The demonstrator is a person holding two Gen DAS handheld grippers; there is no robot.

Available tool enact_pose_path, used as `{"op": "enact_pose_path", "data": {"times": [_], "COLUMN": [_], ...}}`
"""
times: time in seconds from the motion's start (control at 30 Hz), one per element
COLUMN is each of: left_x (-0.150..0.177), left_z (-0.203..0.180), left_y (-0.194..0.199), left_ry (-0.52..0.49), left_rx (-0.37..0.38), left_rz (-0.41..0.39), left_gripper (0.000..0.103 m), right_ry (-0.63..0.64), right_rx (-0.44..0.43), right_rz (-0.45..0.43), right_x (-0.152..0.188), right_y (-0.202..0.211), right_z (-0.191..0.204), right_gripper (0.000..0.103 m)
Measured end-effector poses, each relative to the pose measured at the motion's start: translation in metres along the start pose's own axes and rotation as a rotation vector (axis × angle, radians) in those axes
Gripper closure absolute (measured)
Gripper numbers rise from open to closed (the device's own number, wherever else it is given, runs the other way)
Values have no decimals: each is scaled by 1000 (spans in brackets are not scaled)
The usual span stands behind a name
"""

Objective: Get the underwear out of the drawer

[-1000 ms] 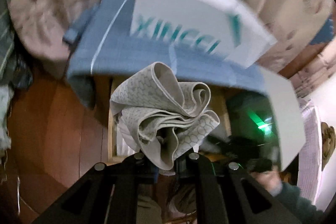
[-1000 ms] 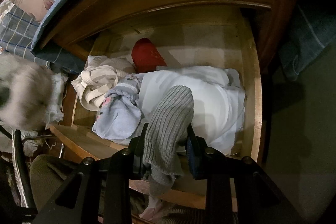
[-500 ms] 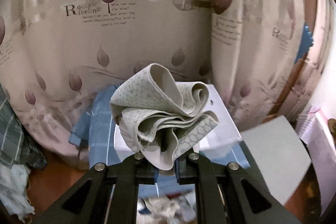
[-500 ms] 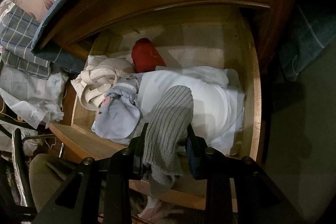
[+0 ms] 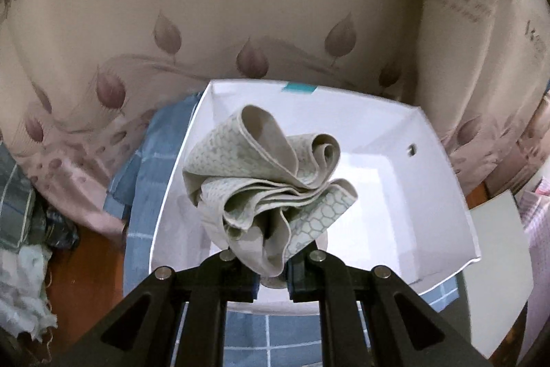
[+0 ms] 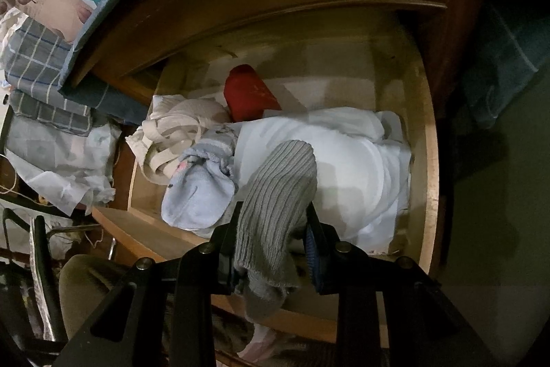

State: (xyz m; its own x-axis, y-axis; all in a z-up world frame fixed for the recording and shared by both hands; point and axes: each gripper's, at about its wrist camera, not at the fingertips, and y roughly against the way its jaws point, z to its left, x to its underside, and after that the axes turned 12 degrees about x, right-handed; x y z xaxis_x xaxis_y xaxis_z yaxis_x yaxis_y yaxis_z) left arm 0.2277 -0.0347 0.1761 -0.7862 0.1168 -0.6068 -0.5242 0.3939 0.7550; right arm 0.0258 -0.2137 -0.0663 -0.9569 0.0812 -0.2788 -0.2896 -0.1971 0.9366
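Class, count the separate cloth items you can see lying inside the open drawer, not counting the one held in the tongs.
4: a red item at the back, a cream strappy item left, a pale blue one front left, a white one right. More may lie hidden underneath.

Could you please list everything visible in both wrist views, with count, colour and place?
patterned underwear: one, beige-grey, bunched over the white box
white box: one, open, on blue checked cloth
curtain: one, cream with leaves, behind the box
drawer: one, wooden, open
ribbed garment: one, grey, above drawer front
white cloth: one, in drawer, right
light blue garment: one, drawer front left
cream garment: one, drawer left
red item: one, drawer back
left gripper: black, shut on patterned underwear
right gripper: black, shut on ribbed garment
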Motion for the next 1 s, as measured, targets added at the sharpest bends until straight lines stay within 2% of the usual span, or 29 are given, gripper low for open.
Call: {"op": "enact_pose_path", "data": {"times": [0.3,0.53,0.73,0.93,1.0], "left_x": [19,29,31,27,25], "left_z": [6,0,-5,-3,-4], "left_y": [-3,9,9,11,17], "left_ry": [76,118,104,103,82], "left_rx": [-32,-60,-92,-104,-110], "left_rz": [82,103,103,66,37], "left_gripper": [93,93,92,85,70], "right_ry": [3,7,7,7,5], "right_rx": [-1,9,10,8,7], "right_rz": [3,1,1,3,4], "right_x": [0,0,0,0,-1], "right_y": [-1,0,1,0,0], "right_z": [2,3,4,3,4], "right_gripper": [75,75,75,75,75]}}
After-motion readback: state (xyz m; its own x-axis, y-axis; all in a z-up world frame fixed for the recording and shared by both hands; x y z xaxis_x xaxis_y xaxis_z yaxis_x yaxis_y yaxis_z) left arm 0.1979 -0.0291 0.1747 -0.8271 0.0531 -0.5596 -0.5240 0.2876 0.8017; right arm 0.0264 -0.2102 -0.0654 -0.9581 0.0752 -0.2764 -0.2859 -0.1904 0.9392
